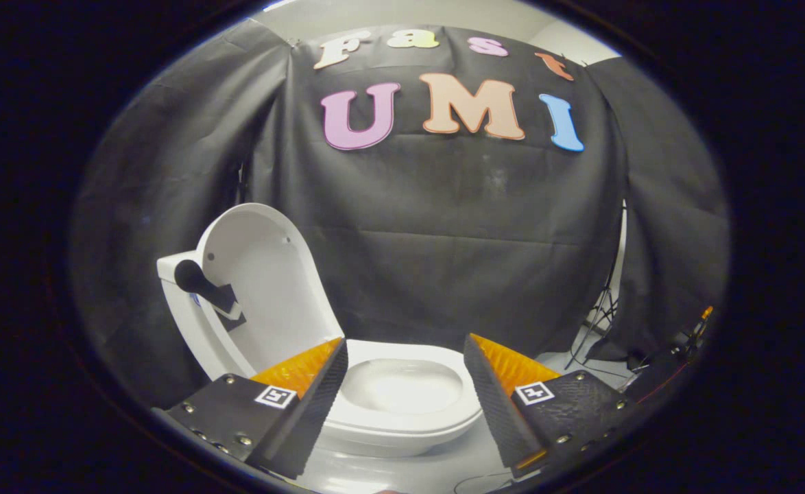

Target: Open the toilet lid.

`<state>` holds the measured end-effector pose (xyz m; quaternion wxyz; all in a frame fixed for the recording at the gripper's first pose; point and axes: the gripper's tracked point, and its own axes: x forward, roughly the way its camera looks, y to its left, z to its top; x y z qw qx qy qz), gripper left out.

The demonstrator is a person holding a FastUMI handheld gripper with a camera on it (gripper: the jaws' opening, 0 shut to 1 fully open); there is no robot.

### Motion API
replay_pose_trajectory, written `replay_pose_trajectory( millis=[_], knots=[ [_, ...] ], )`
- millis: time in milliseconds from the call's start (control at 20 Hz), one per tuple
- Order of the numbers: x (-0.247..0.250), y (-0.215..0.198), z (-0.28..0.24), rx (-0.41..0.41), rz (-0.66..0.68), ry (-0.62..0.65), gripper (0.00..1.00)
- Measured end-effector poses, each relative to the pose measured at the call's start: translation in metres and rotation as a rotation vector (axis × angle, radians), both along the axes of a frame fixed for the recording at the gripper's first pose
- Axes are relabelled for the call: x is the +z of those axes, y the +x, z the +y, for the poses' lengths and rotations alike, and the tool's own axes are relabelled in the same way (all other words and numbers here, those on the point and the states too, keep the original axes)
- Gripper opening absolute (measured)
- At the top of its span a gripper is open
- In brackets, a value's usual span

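White toilet lid (265,288) upright; tongs (402,370) open.

Dim booth, sharp centre, fisheye-bent edges, no glare.

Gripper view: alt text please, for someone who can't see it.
A white toilet with its lid raised upright against the tank, seat down, bowl exposed. The open gripper holds nothing, the bowl showing between its fingers.

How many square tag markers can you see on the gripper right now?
2: one square marker sits on the left finger's black plate, one on the right's. The open gripper holds nothing; the toilet lid stands raised beyond it. Others may be hidden.
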<state>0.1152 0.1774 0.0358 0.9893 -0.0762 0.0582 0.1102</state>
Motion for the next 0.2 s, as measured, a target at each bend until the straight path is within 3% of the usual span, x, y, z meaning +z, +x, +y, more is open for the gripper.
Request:
replay_pose_trajectory(
  millis=[200],
  knots=[
    [-0.0027, 0.0001, -0.0122, -0.031, 0.008, 0.042, 1.00]
  ],
)
